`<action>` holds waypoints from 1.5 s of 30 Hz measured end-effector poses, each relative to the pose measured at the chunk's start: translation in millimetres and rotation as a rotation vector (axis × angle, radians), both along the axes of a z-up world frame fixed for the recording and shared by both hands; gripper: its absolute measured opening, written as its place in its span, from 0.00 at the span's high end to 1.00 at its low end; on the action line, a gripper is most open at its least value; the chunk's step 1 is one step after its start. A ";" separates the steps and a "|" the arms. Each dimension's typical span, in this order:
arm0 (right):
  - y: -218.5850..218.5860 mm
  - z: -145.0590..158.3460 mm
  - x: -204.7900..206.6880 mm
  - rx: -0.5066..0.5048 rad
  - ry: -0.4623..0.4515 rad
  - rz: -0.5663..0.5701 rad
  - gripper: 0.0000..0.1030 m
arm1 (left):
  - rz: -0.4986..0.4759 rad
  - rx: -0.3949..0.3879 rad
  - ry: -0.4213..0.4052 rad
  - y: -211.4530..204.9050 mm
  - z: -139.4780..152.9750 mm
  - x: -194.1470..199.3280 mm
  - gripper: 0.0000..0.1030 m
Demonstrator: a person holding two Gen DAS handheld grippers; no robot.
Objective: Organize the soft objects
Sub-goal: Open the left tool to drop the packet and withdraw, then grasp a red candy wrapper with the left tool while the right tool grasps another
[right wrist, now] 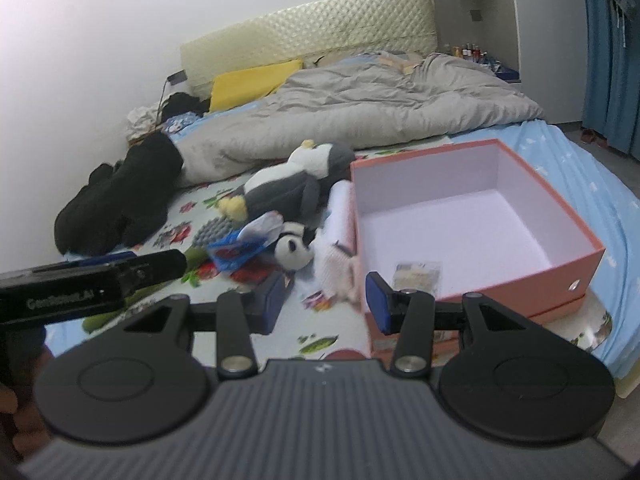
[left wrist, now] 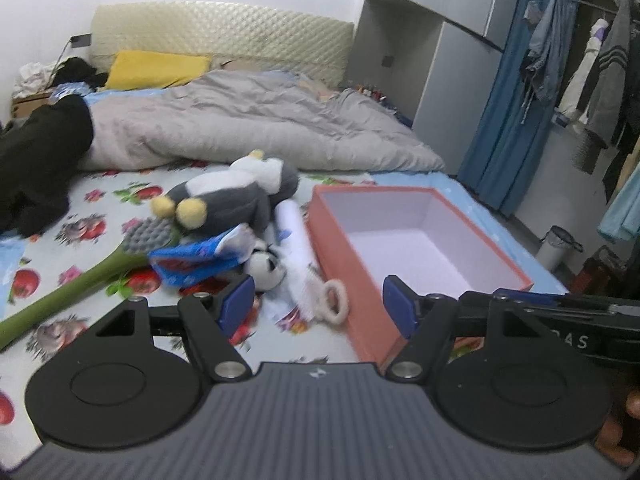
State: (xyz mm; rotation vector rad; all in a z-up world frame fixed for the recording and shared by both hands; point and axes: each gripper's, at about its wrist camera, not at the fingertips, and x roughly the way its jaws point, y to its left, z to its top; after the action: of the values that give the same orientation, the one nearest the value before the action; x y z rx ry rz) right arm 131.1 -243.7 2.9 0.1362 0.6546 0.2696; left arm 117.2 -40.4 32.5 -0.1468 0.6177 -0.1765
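Grey-and-white plush penguin (left wrist: pixel 236 192) with yellow feet, beside pink box (left wrist: pixel 344 240).

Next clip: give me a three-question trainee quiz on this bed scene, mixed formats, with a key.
1. True or false: the pink box is packed full of toys.
2. Which toy lies nearest the box? A) panda B) penguin C) black clothing
3. Fill in: the left tongs and right tongs both stand ___, gripping nothing.

Key: 1 false, only a small packet shows inside; 2 A; 3 open.
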 end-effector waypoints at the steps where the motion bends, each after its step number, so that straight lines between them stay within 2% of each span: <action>1: 3.5 -2.4 -4.2 -0.003 0.001 0.005 0.54 | 0.005 -0.002 0.005 3.3 -3.0 -3.5 0.27; 19: 50.2 -53.0 -49.7 0.006 0.054 0.092 0.54 | 0.091 -0.024 0.068 44.9 -54.8 -52.5 0.27; 28: 52.9 -70.2 -58.9 0.020 0.077 0.103 0.54 | 0.125 -0.019 0.074 52.8 -73.6 -68.3 0.27; 33: 53.6 -72.2 -60.2 0.006 0.049 0.122 0.54 | 0.145 -0.042 0.064 56.4 -80.8 -72.4 0.27; 38: 54.0 -82.9 -54.7 0.015 0.073 0.127 0.54 | 0.155 -0.054 0.073 59.1 -87.0 -65.8 0.27; 45: 65.6 -102.3 -28.7 -0.003 0.096 0.141 0.54 | 0.177 -0.075 0.118 74.6 -111.5 -26.6 0.27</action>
State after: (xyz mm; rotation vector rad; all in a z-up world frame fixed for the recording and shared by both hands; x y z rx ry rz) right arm 102.3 -178.1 -99.4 0.1011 0.7610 0.3998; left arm 90.5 34.3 -79.1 -0.2849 0.7120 -0.0200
